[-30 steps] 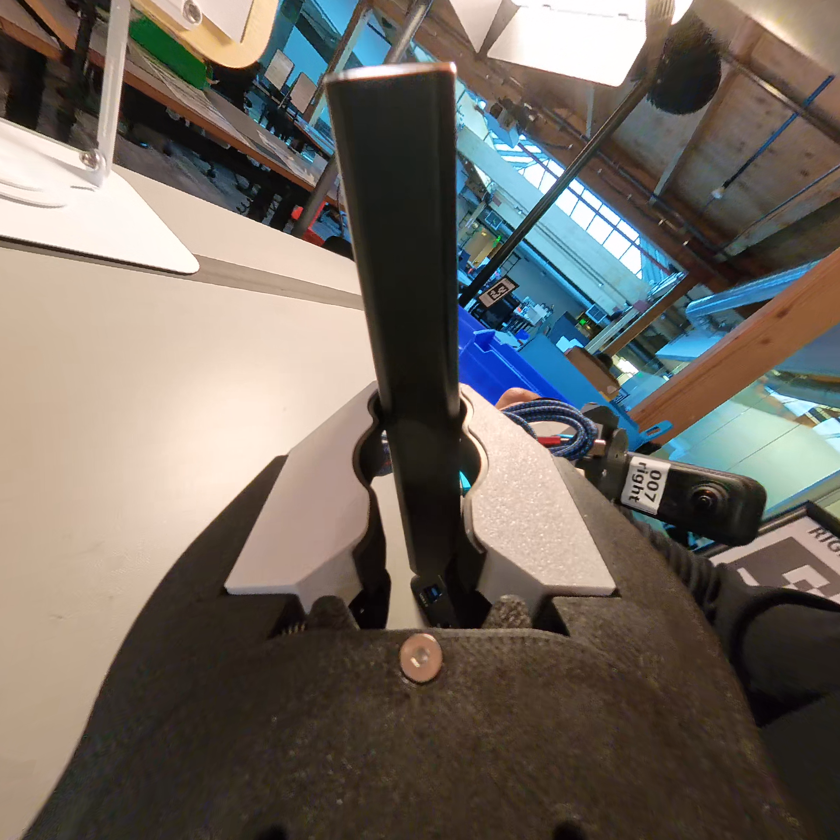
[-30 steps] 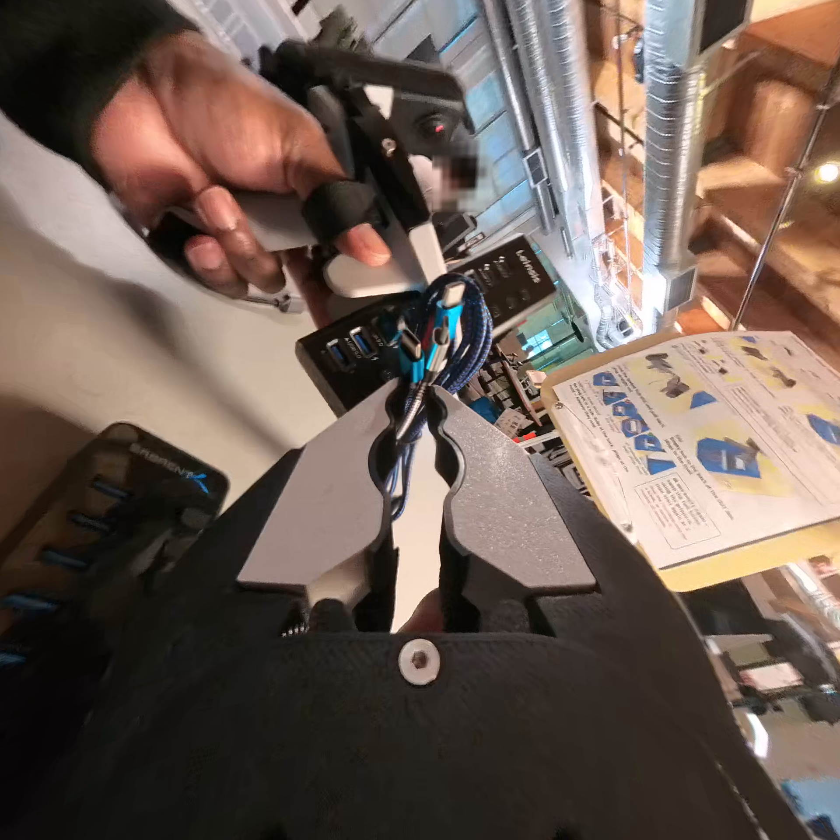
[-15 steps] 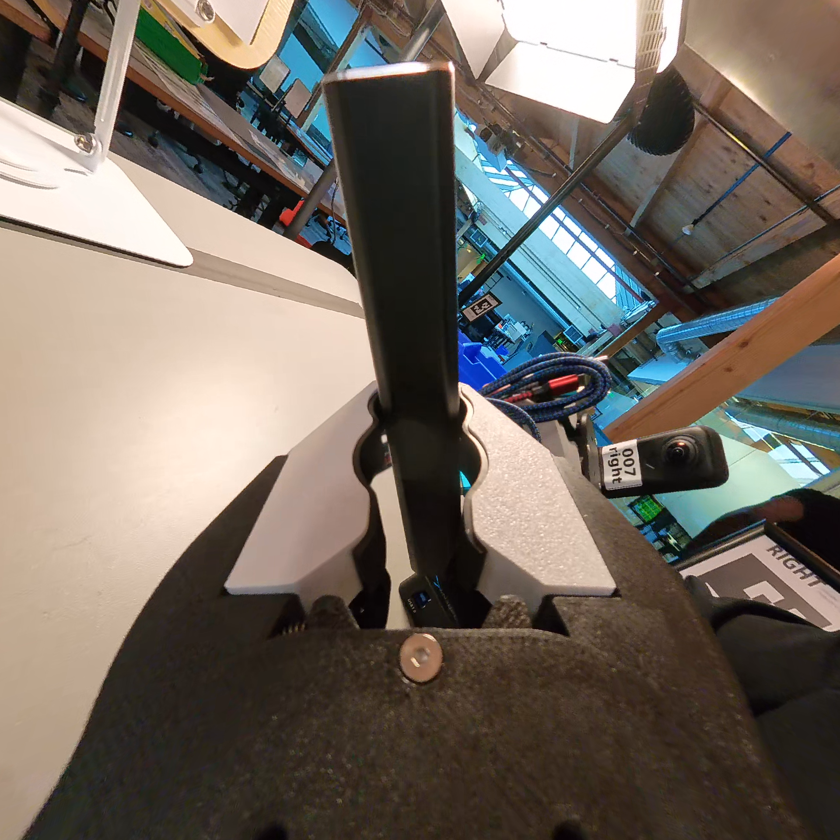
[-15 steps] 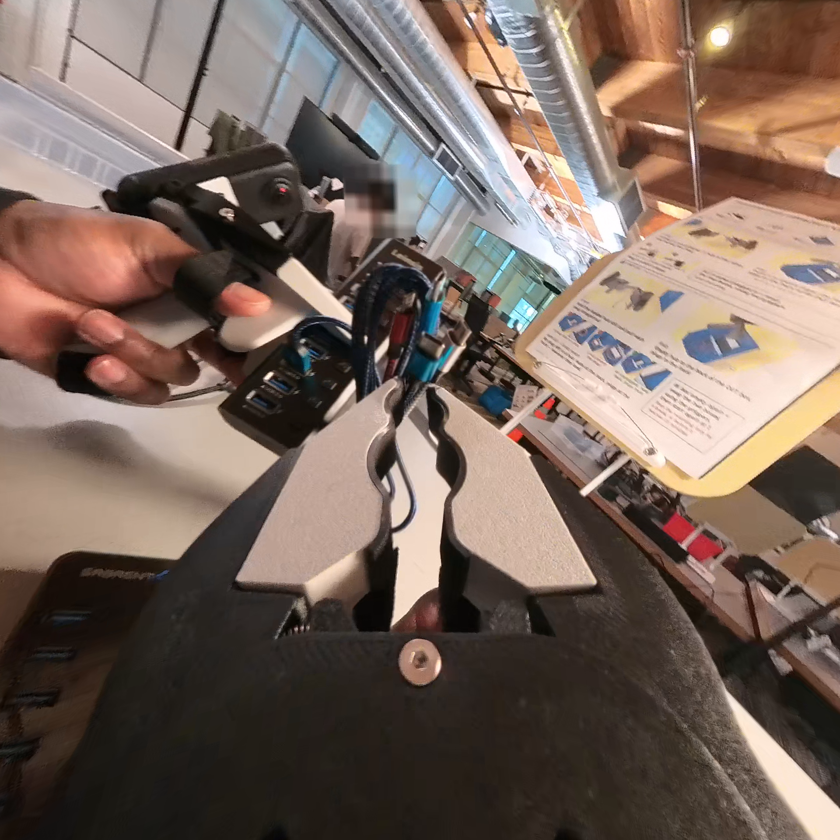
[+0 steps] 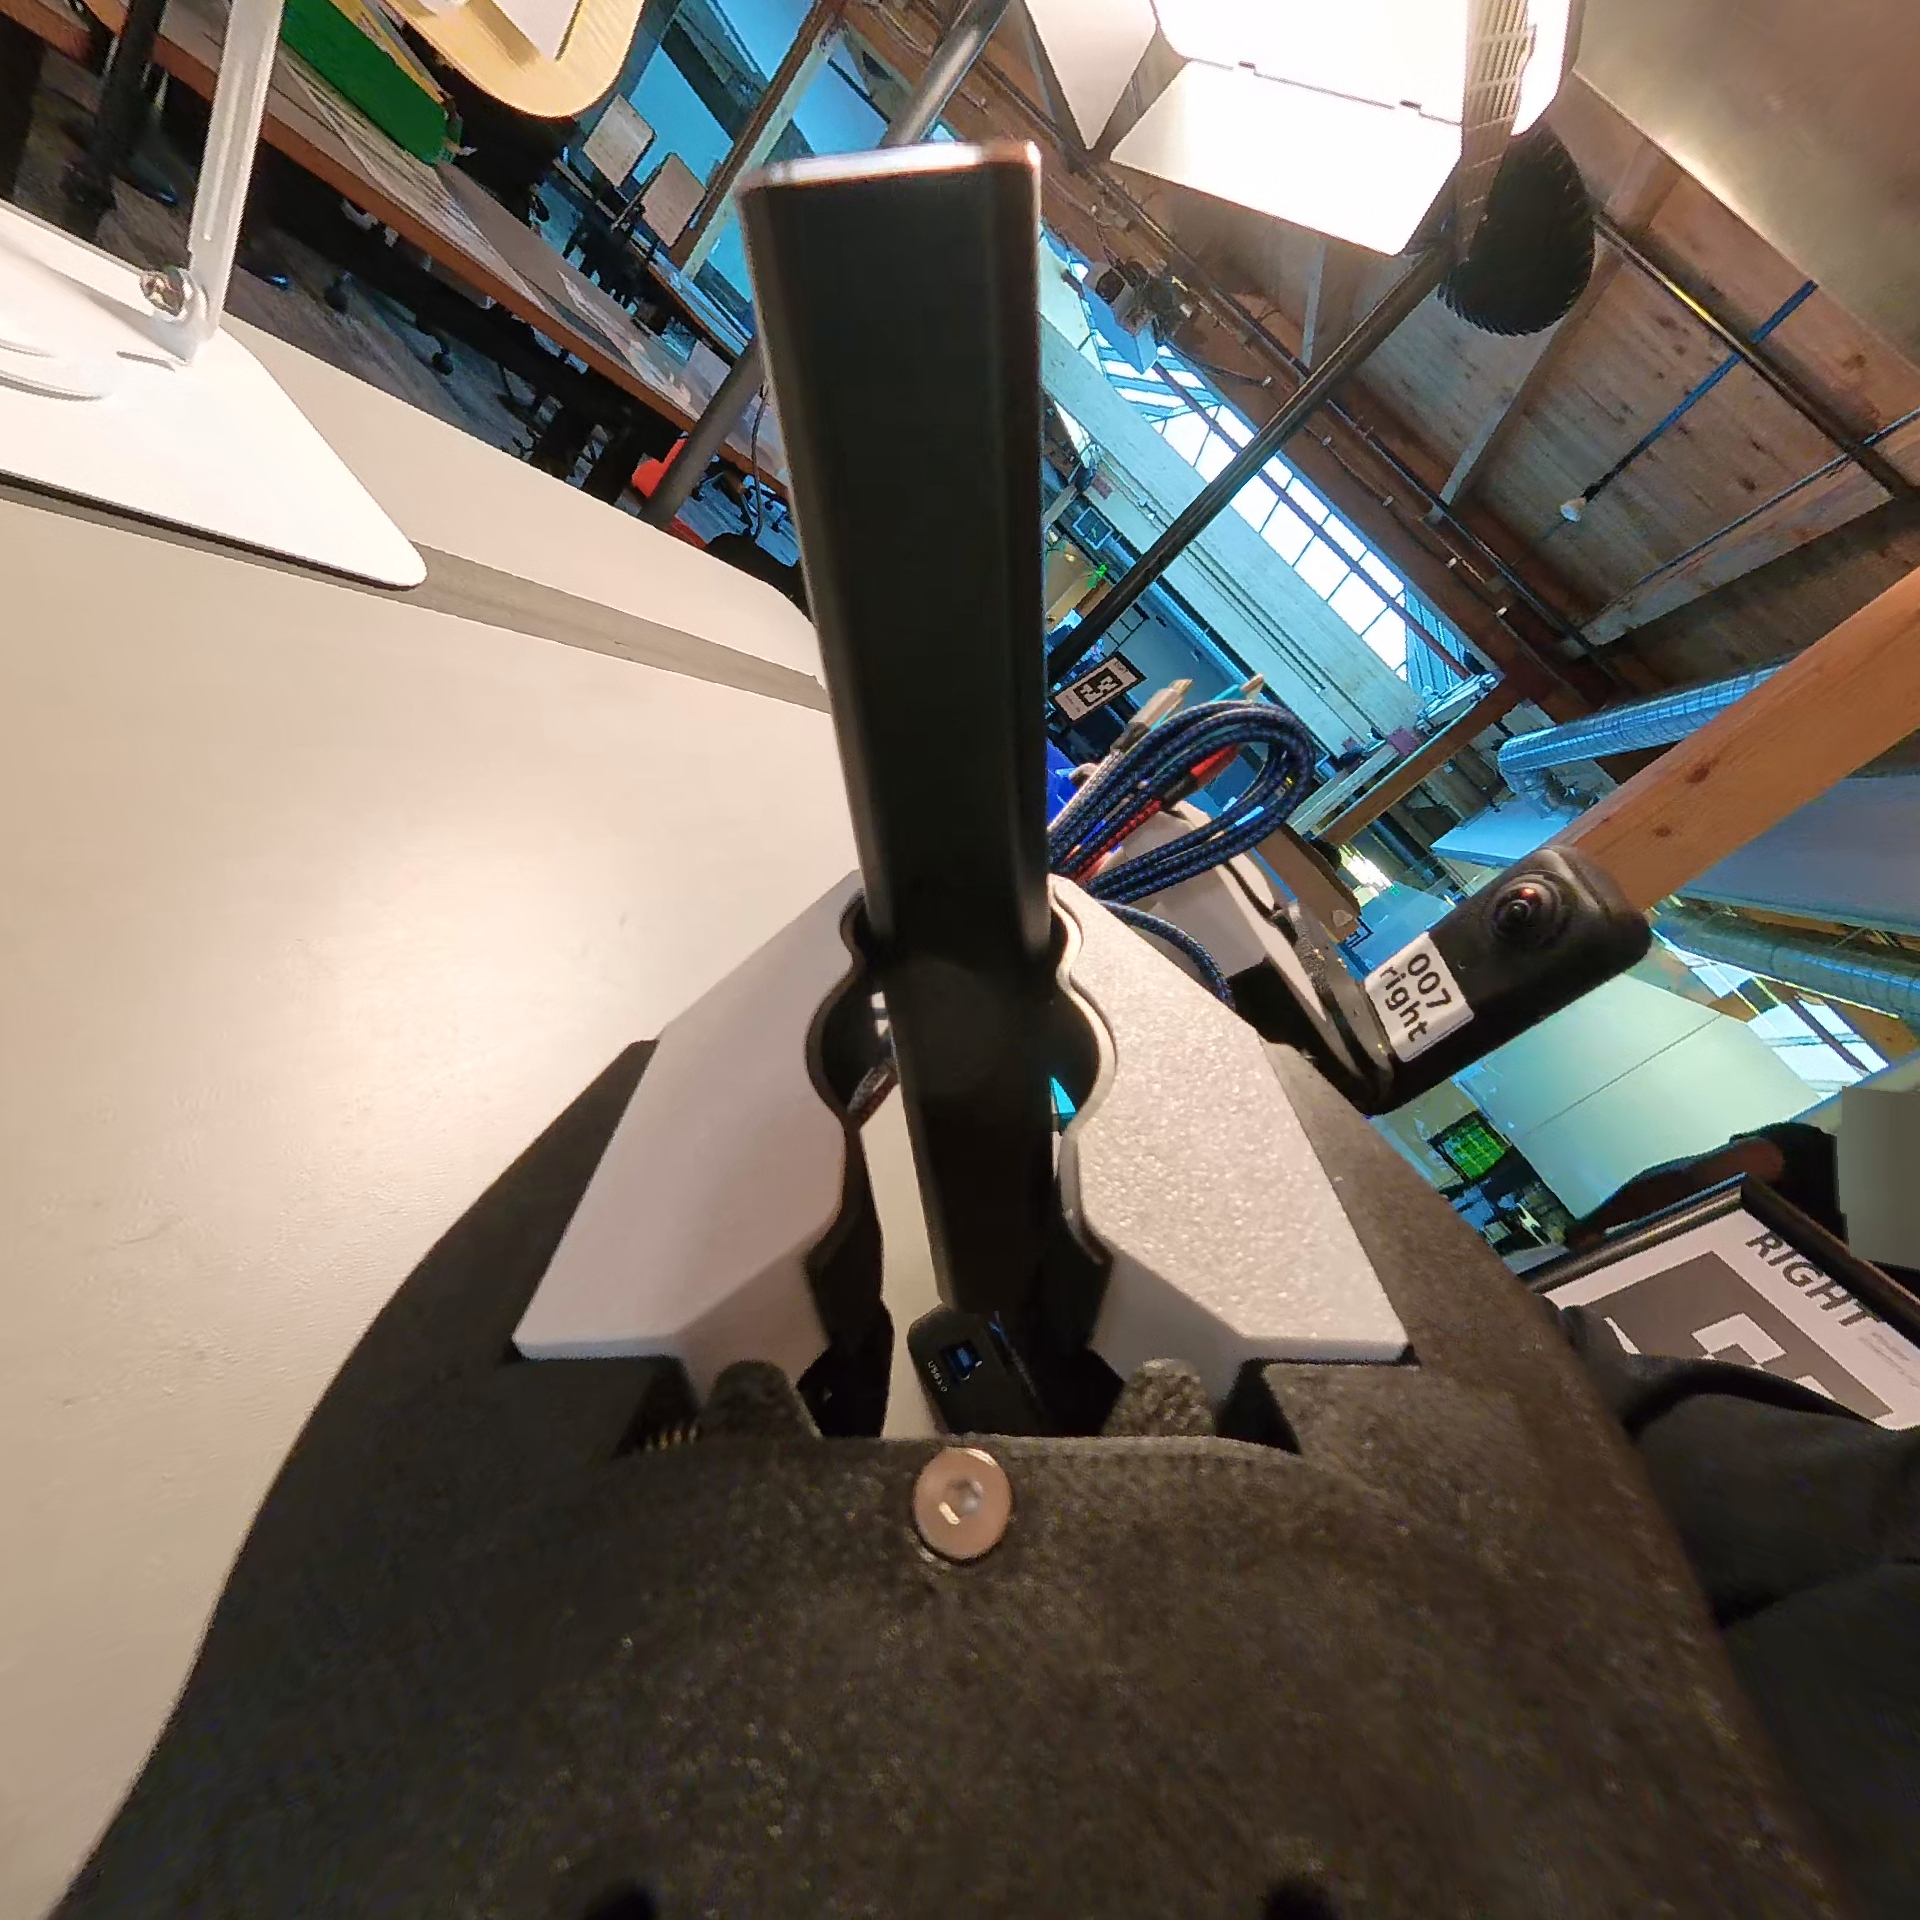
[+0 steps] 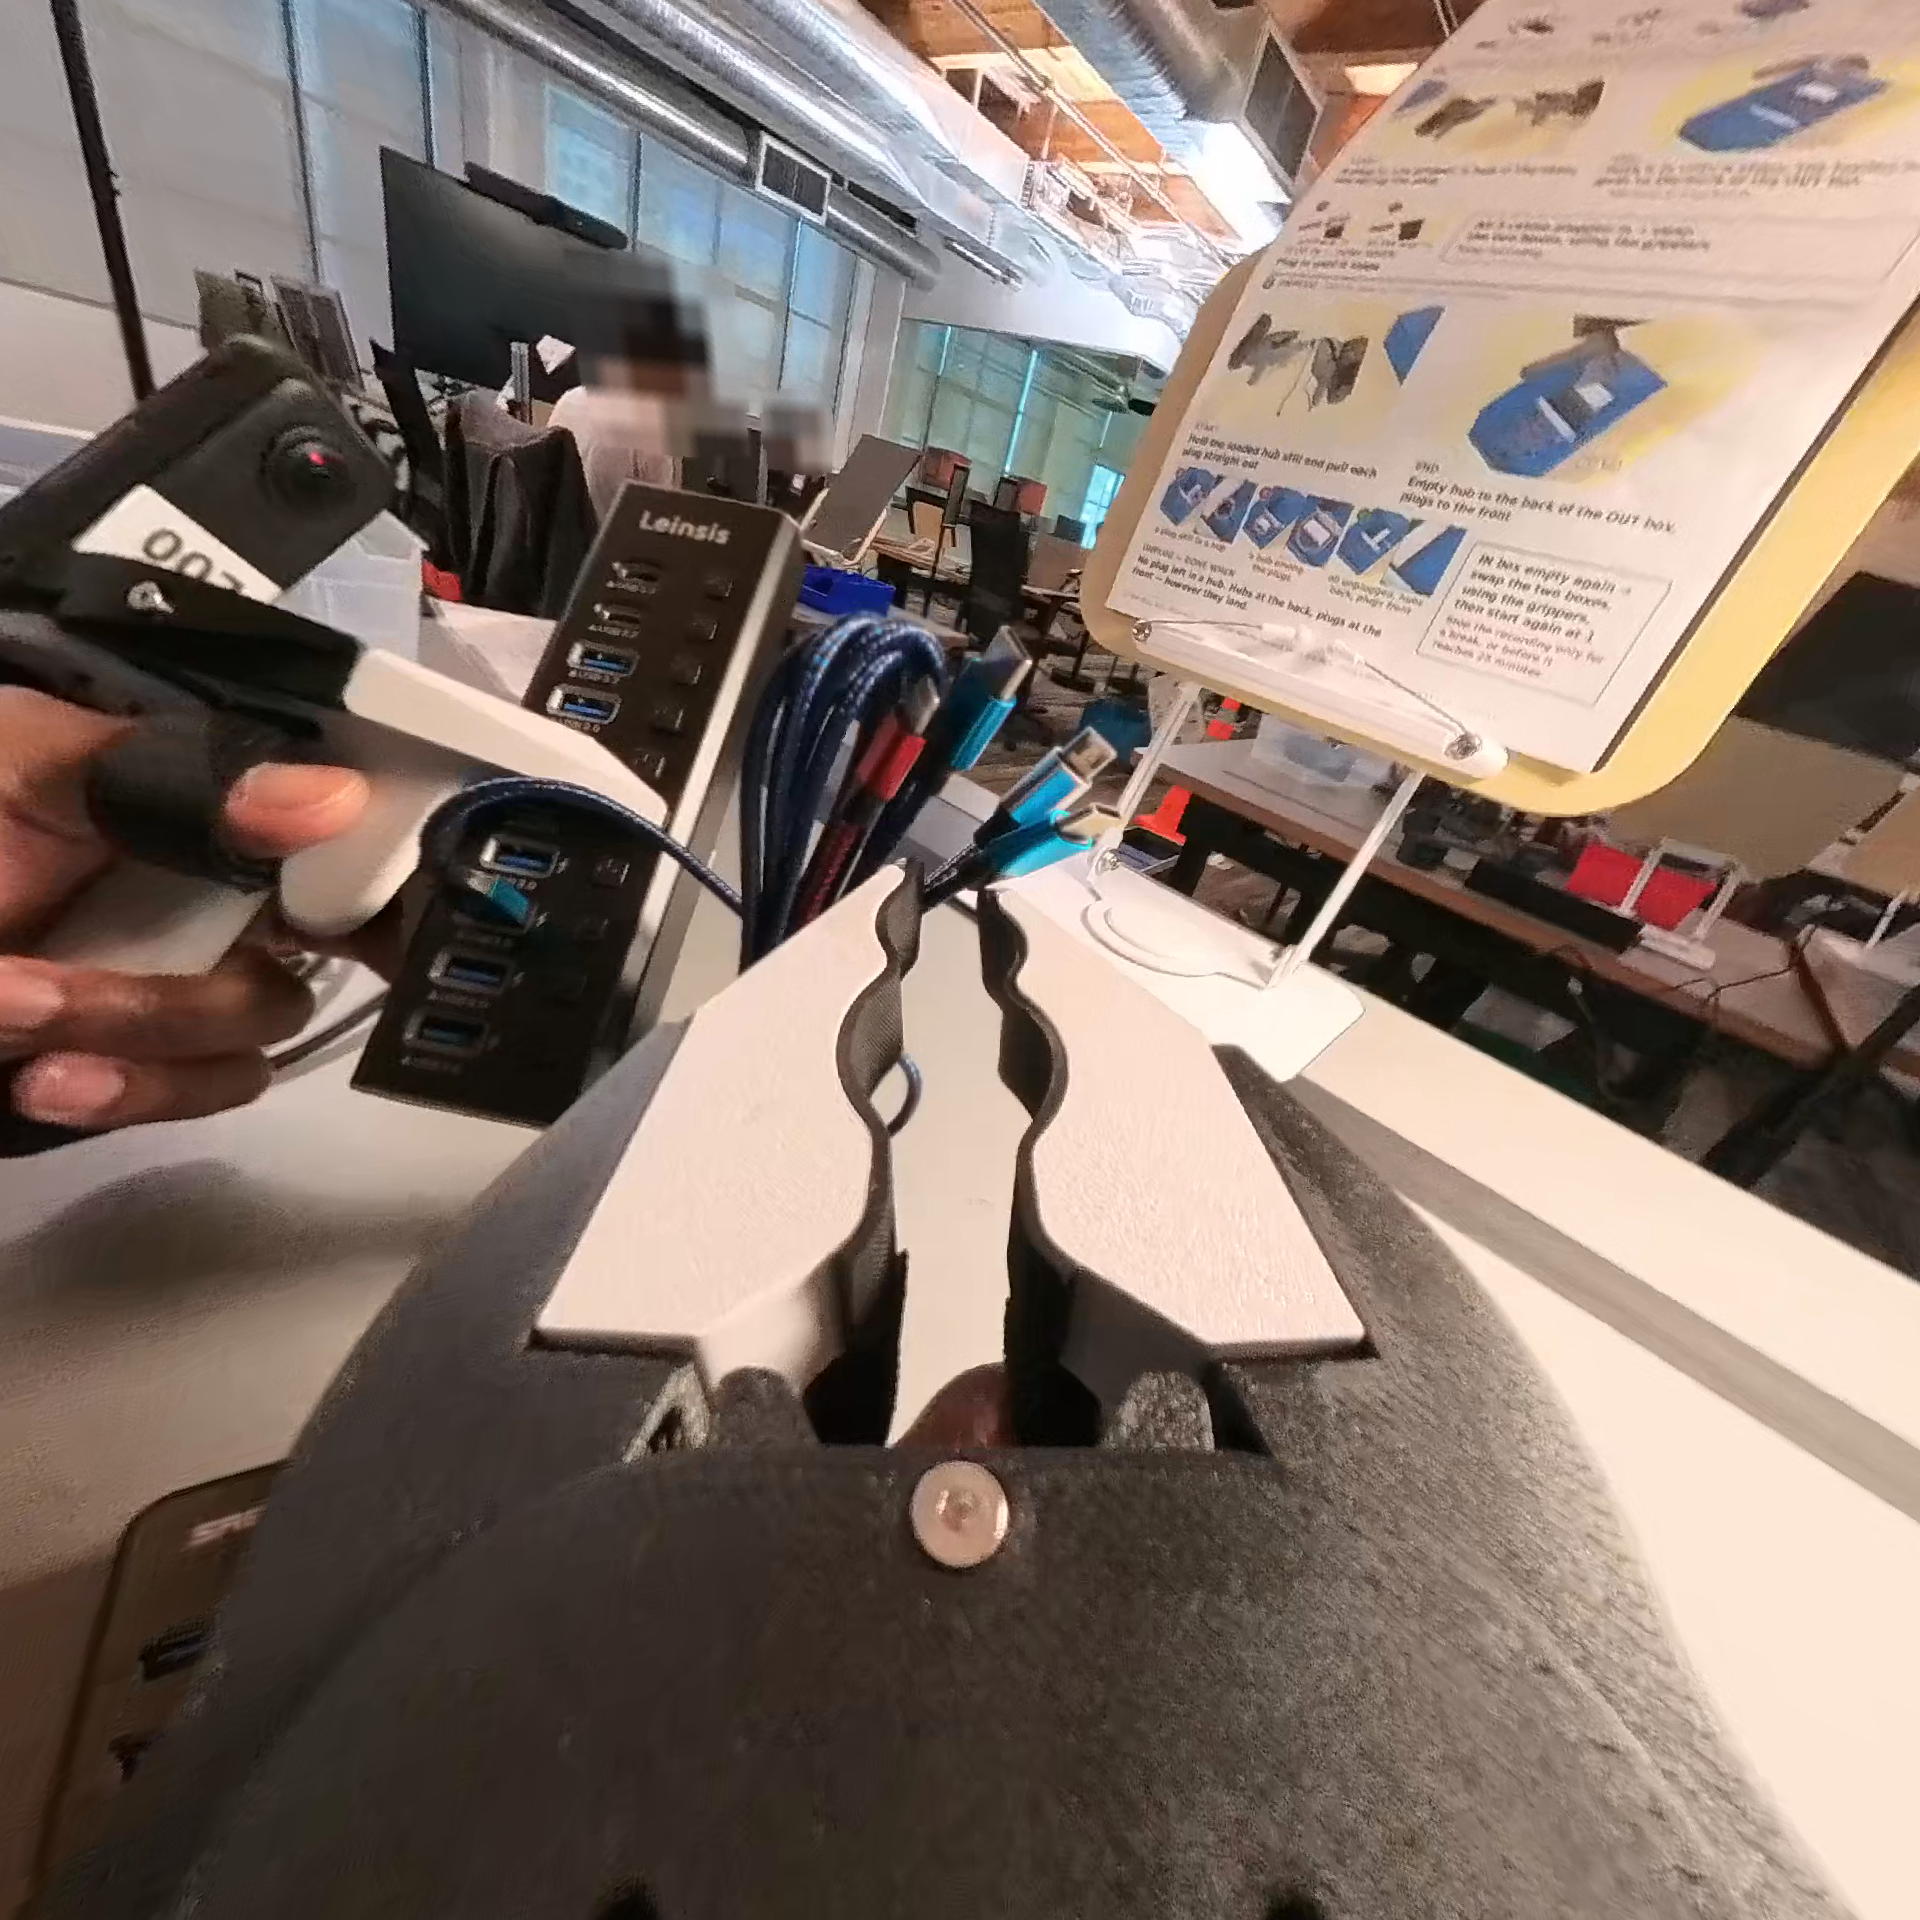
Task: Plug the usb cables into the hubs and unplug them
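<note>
Two hand-held grippers are working for you. Your left hand-held gripper [image 5: 961, 997] is clamped on the black hub [image 5: 914, 582], whose long axis stands upright off the counter [image 5: 312, 883], far end pointing at the ceiling. In the right wrist view its port face [image 6: 582, 810] turns toward you. Your right hand-held gripper [image 6: 948, 904] pinches the bundled blue braided cables [image 6: 831, 769] at its tips, plugs fanning up and right. Since half a second ago the bundle has drawn nearer the hub, and one blue plug [image 6: 499, 888] now meets a port.
</note>
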Demonstrator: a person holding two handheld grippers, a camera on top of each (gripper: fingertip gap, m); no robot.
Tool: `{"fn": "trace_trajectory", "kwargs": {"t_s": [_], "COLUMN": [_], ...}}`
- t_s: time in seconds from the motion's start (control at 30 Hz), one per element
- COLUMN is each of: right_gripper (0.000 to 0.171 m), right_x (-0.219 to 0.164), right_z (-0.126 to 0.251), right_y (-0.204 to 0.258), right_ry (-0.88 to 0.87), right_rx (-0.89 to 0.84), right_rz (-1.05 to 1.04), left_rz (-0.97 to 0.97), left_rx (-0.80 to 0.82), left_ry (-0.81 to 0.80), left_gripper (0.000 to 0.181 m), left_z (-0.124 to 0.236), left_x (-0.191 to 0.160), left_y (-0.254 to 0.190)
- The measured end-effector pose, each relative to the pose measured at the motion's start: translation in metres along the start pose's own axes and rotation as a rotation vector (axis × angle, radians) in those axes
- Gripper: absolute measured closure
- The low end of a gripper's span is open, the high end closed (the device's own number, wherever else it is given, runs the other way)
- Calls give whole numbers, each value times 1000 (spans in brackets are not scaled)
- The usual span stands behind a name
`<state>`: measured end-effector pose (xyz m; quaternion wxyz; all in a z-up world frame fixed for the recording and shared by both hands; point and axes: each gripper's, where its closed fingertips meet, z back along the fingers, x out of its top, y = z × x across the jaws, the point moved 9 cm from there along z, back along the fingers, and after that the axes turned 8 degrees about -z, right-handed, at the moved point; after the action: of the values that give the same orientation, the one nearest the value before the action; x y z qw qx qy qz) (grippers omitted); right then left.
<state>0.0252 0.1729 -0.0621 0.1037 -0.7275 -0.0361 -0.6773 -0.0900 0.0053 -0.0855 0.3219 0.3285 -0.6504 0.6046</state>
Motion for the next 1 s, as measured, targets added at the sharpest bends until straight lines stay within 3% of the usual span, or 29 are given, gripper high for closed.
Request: {"fn": "trace_trajectory", "kwargs": {"t_s": [0.27, 0.47, 0.73, 1.0], "right_gripper": [164, 166, 166, 166], "right_x": [2, 4, 22, 35], "right_z": [4, 7, 21, 26], "right_y": [-9, -12, -10, 1], "right_ry": [-104, -170, -332, -387], "right_rx": [55, 114, 231, 495], "right_rz": [-237, -300, -328, -487], "left_rz": [-1, -62, -413, -681], "left_rx": [1, 41, 249, 278], "left_ry": [3, 33, 152, 230], "left_gripper": [153, 153, 153, 152], "left_z": [0, -1, -4, -13], "left_x": [-1, -1, 1, -7], "left_y": [0, 0, -12, -31]}}
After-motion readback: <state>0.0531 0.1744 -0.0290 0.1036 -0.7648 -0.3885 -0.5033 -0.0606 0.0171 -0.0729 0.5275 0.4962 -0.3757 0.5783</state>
